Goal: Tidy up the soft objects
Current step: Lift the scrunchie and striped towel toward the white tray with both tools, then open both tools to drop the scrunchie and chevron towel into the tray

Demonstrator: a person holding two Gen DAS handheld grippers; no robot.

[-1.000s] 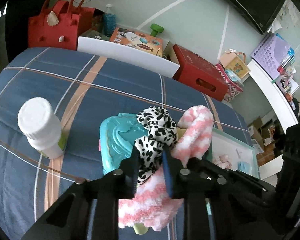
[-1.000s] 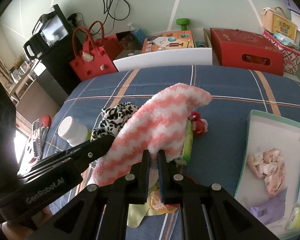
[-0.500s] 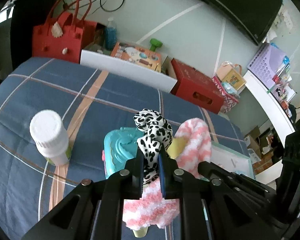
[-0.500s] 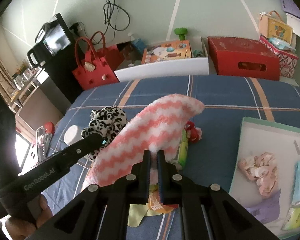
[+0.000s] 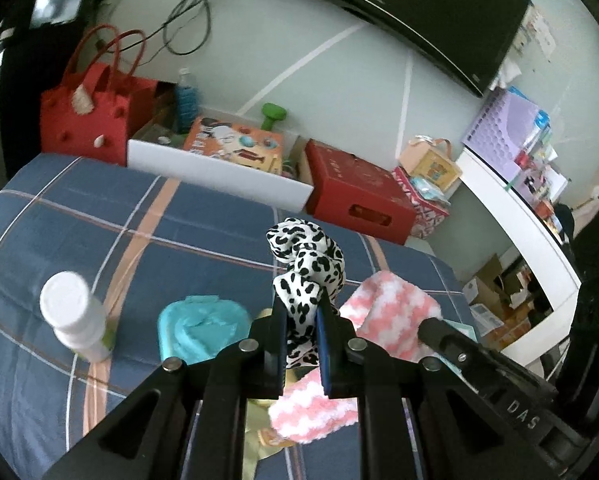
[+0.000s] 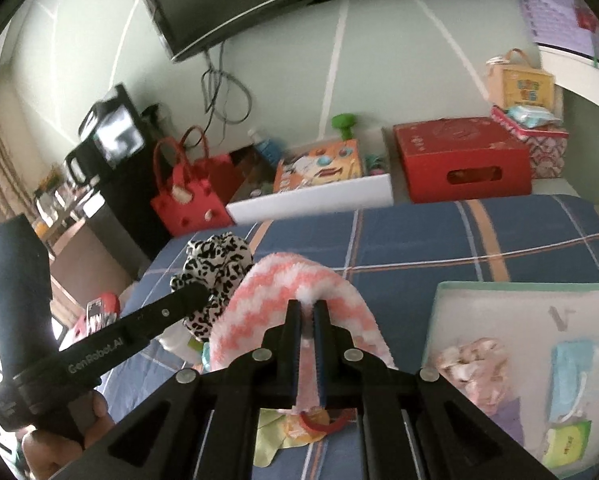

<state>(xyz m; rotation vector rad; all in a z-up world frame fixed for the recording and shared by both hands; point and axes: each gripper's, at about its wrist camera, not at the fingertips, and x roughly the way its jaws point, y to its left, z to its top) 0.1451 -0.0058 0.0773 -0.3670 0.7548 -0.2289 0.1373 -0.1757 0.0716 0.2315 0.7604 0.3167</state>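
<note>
1. Step in hand, as we read it: both soft items are gripped and lifted off the blue plaid bedcover (image 5: 99, 216); the carry to a drop spot is not yet done.
2. Left gripper (image 5: 301, 322): jaws pinched on the black-and-white leopard-print fabric scrunchie (image 5: 305, 256). Most of it bunches up above the fingertips, clear of the cover.
3. Right gripper (image 6: 306, 312): jaws pressed almost together, pinching the pink-and-white zigzag fleece sock (image 6: 275, 292) at a fold. The rest drapes down to either side of the fingers.
4. Likely target is the shallow white tray with the green rim (image 6: 511, 288) on our right; it already holds a crumpled pale floral cloth (image 6: 475, 364) and flat packets. That's our guess, not confirmed.
5. Next move calls for carrying each item over the tray rim with enough height that hanging ends don't snag, then releasing one at a time.
6. Materials: the scrunchie is thin, gathered and ruffled; the sock is thick, fuzzy and floppy. Both will sag and settle unpredictably on release.
7. Hard items left on the cover: white-capped plastic bottle (image 5: 73, 320), teal moulded plastic case (image 5: 201, 330). Neither is ours to sort.
</note>
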